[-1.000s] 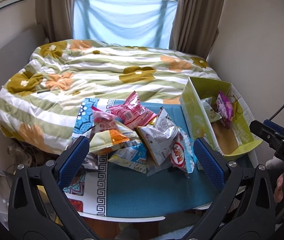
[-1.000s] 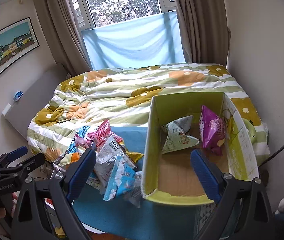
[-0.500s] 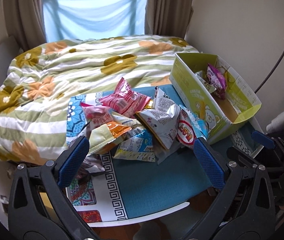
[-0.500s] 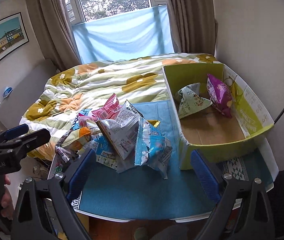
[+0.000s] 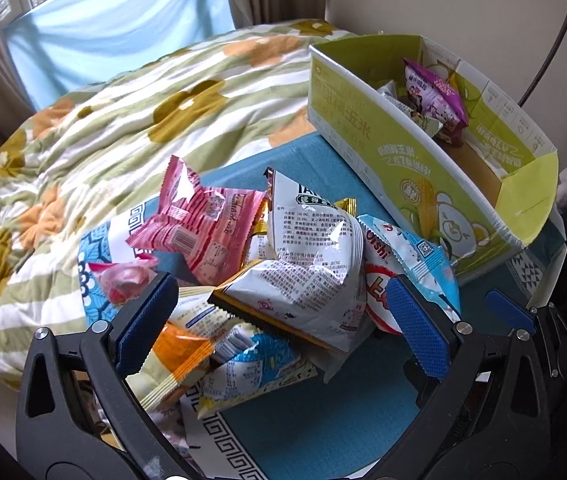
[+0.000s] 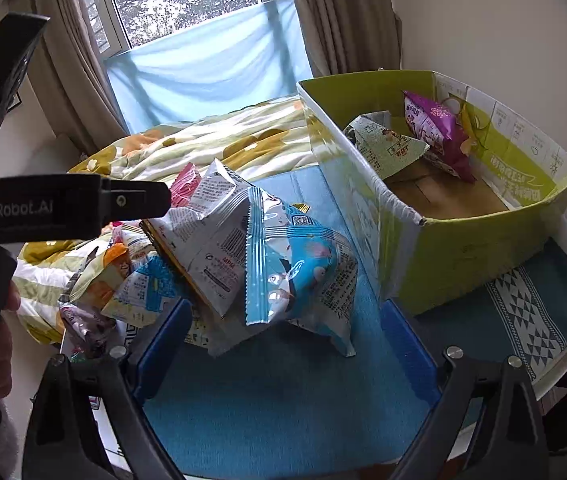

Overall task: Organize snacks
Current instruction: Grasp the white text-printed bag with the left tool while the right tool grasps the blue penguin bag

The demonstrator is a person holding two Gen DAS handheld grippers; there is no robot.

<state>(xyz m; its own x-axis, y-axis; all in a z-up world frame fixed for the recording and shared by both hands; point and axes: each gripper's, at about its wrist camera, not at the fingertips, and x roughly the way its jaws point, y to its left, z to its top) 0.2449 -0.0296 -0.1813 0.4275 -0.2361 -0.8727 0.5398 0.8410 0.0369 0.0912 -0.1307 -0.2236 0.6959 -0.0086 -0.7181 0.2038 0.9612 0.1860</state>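
Two packets in the box: a purple snack packet (image 6: pixel 433 128) and a pale green printed packet (image 6: pixel 387 146) lie at the far end of the green cardboard box (image 6: pixel 479 240), whose near part shows bare cardboard floor.
Pile still to sort: the rest of the snacks sit heaped on the worktop (image 6: pixel 283 392), just left of the box; a white chip bag with printed text (image 5: pixel 315 264) lies on top, a blue-and-white packet (image 6: pixel 295 264) leans on its box side, a pink packet (image 5: pixel 203 224) lies behind, and an orange-and-cream packet (image 5: pixel 171 356) sits at the near edge.
Left hand-held gripper (image 5: pixel 283 324): released, jaws spread wide and empty, straddling the white chip bag without pressing it.
Right hand-held gripper (image 6: pixel 283 348): released and empty, jaws wide, low over the blue cloth with the blue-and-white packet just ahead.
Step in hand: the approach to the pile for a fresh pick; most packets are not yet boxed, so the task looks early.
Next move calls for: lowering one gripper until its pads bracket a single packet, probably at a crimped edge or across the puffed body, then closing gently.
Watch for: slippery, air-filled foil squirting out, or neighbouring packets dragging off the worktop toward the bed (image 5: pixel 103 120).
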